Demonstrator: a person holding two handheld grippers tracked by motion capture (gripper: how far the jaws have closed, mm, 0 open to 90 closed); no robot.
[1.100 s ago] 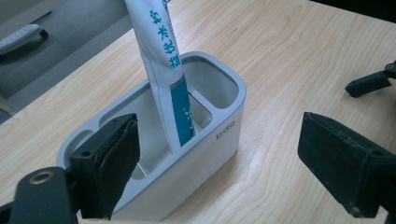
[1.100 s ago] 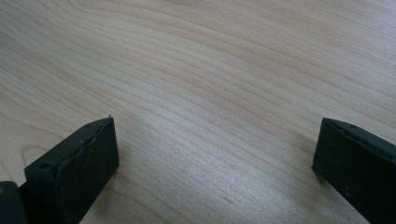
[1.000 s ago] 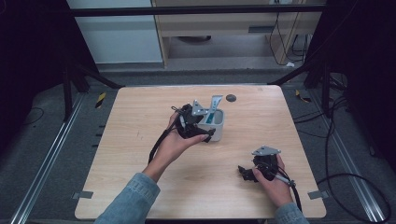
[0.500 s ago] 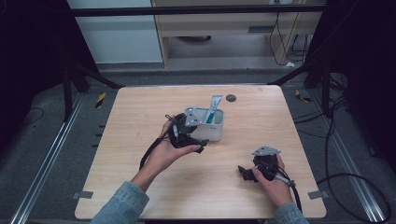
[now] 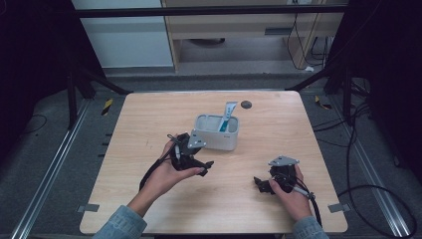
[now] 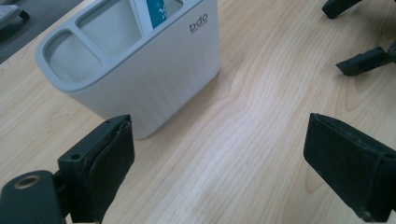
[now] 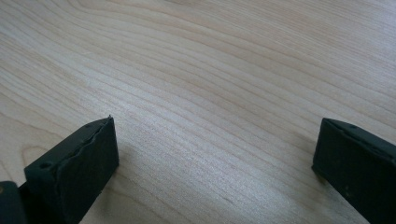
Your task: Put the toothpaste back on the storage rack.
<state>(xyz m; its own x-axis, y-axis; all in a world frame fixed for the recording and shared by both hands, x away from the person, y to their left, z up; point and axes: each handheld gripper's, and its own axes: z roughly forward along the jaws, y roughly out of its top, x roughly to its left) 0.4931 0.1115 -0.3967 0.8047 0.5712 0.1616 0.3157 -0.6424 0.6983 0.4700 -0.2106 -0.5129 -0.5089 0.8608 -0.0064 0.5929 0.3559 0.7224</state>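
Note:
A white compartmented holder (image 5: pixel 215 133) stands upright near the table's middle, with a blue-and-white tube (image 5: pixel 229 115) leaning up out of its right compartment. My left gripper (image 5: pixel 203 167) is open just in front of and to the left of the holder, and holds nothing. In the left gripper view the holder (image 6: pixel 140 60) is beyond the left jaw, the tube (image 6: pixel 158 6) sticks out of it, and bare wood lies between the jaws of the left gripper (image 6: pixel 219 163). My right gripper (image 5: pixel 260 183) rests open at the front right. Plain table shows between the jaws of the right gripper (image 7: pixel 215 168).
A small dark round thing (image 5: pixel 246 104) lies on the wooden table (image 5: pixel 149 119) behind the holder. The right gripper's black jaw tips (image 6: pixel 364 59) appear at the top right of the left gripper view. Black cables trail from both grippers toward the front edge.
My left gripper has drawn back from the holder toward the front left and now sits lower, clear of it. The holder, the tube and the right gripper stay put.

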